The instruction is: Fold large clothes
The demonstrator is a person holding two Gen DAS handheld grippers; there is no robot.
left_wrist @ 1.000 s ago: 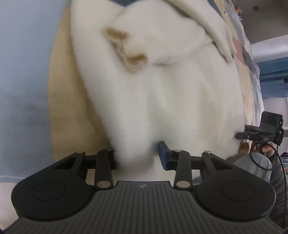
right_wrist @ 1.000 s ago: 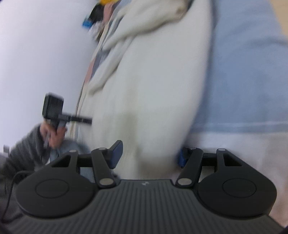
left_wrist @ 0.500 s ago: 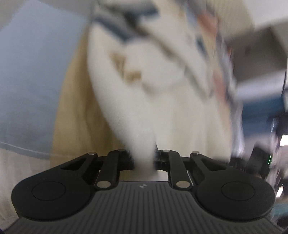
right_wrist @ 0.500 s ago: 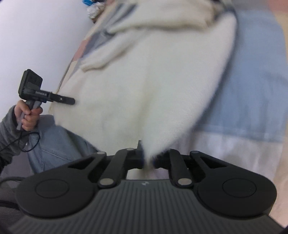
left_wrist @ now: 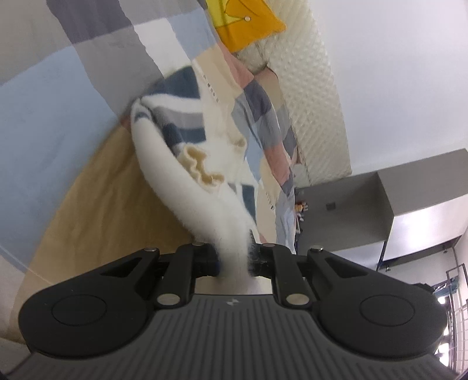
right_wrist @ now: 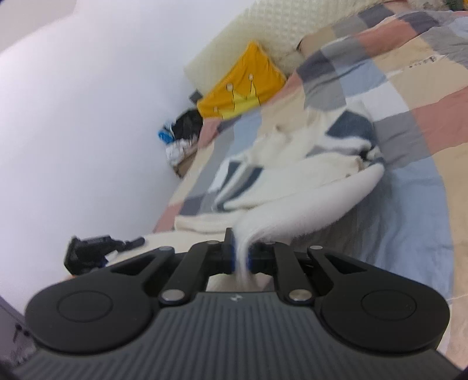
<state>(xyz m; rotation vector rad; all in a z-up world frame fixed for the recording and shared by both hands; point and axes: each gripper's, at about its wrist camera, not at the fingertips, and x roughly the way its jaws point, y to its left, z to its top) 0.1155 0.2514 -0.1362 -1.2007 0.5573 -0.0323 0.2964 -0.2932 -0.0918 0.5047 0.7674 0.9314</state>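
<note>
A large white fleece garment with blue and grey stripes lies on a patchwork bed. My left gripper is shut on its white hem and holds it raised, the cloth stretching away toward the striped part. My right gripper is shut on the other end of the same hem, also lifted, with the garment's striped body still on the bed. The left gripper shows at the left of the right wrist view.
The bedspread is a patchwork of blue, tan, pink and grey squares. A yellow cushion and a cream quilted headboard are at the bed's far end. A white wall runs alongside; a grey cabinet stands beyond.
Both grippers closed on the white hem and lifted it up off the bed. The views swung from looking down at the garment to looking along the bed toward the headboard.
</note>
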